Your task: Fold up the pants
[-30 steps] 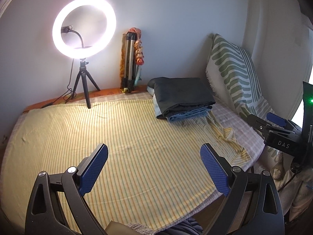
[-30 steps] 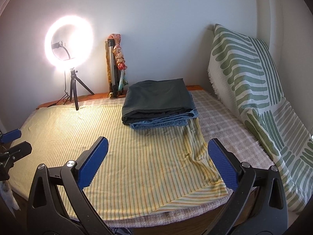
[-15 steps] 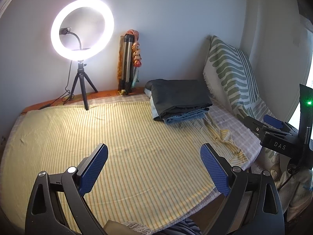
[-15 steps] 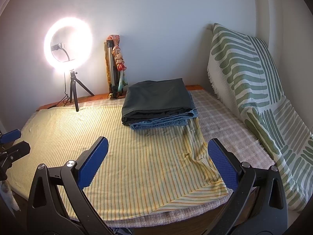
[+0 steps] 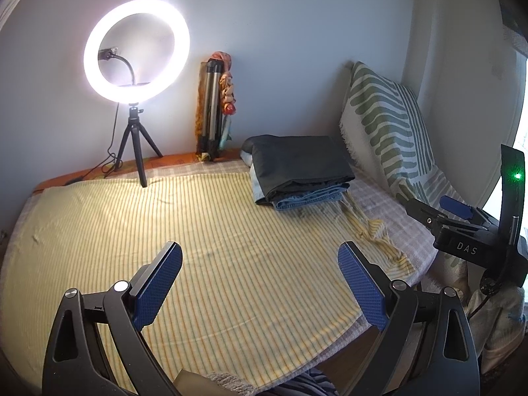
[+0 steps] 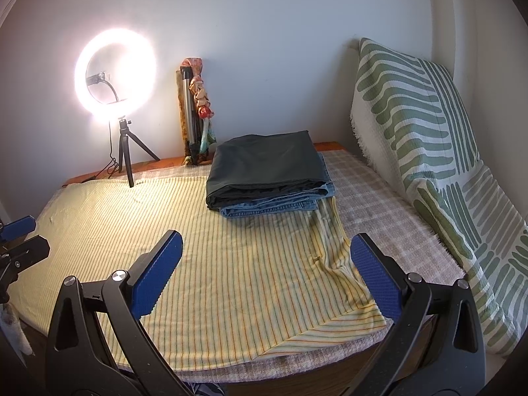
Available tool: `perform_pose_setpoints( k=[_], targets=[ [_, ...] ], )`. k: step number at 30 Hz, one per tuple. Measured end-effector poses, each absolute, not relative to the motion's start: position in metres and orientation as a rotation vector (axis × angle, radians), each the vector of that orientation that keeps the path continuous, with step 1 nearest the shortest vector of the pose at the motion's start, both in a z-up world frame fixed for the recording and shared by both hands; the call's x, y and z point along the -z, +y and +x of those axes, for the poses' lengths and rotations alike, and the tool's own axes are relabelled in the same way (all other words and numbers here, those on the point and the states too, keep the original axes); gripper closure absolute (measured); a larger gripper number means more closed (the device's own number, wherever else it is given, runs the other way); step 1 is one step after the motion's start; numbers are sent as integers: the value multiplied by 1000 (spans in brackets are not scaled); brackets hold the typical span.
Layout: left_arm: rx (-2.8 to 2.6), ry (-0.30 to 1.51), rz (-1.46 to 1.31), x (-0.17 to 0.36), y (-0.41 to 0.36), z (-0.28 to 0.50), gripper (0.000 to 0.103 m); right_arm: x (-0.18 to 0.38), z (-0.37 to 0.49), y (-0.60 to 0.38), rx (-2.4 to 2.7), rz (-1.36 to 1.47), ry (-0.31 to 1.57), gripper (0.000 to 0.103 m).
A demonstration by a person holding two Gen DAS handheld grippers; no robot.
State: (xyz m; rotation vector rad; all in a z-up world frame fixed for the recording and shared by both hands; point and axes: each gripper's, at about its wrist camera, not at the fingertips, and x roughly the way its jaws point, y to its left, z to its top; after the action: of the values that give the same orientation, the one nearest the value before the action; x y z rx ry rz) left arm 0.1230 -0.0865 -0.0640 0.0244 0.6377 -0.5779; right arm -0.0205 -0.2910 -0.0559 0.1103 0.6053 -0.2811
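Two folded pants (image 6: 267,171) sit stacked at the tabletop's (image 6: 99,231) far side. Left hand-held gripper (image 5: 260,280) and right hand-held gripper (image 6: 267,270) hover released, empty; likely next: fetching another pair.

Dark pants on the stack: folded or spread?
Folded. The dark pants form a compact rectangle with layered edges at the front, lying on folded jeans on the striped sheet.

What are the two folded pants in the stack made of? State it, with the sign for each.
Top dark pants: seemingly a thin, smooth woven fabric with a faint sheen and soft, rounded folds. Blue jeans beneath: denim, judging by the faded blue and stitched seam edges.
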Motion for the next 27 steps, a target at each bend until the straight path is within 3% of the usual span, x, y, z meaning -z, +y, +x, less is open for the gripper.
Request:
perform_pose_setpoints(
  k=[27],
  targets=[
    [572,657,14,68,-86,127,8,60,-21,-291,285,115,610,0]
  ],
)
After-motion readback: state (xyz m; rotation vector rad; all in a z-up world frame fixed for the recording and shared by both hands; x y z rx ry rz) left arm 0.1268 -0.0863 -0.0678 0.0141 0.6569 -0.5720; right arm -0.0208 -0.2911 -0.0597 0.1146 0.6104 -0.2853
